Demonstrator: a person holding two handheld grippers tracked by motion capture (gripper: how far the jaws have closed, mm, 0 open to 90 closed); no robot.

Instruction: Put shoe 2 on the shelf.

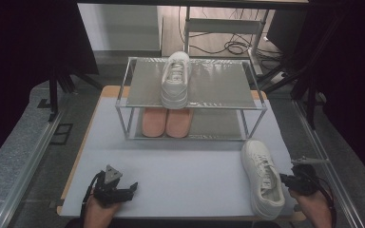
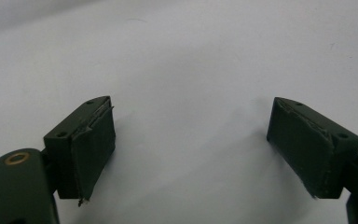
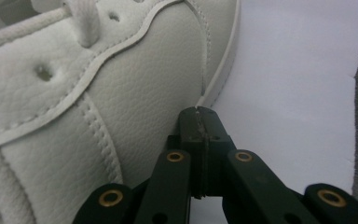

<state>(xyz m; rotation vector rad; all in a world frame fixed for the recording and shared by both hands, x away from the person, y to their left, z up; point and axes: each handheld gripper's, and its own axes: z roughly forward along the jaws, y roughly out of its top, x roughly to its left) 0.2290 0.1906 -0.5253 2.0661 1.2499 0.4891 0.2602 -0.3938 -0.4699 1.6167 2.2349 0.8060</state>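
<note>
The right gripper (image 3: 200, 112), jaws closed and empty, touches the side of the white shoe (image 1: 262, 178) near the tabletop's (image 1: 180, 171) right front corner. Open it wide to clamp the shoe's side wall firmly. The left gripper (image 2: 191, 140) waits open.

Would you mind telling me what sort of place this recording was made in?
Probably a lab or recording workspace, not a home: a table between dark curtains, loose cables on the floor behind, and a shoe rack set out as a prop.

Dark curtains (image 1: 24, 38) flank a wooden floor (image 1: 214, 40) strewn with cables (image 1: 235, 46).
</note>
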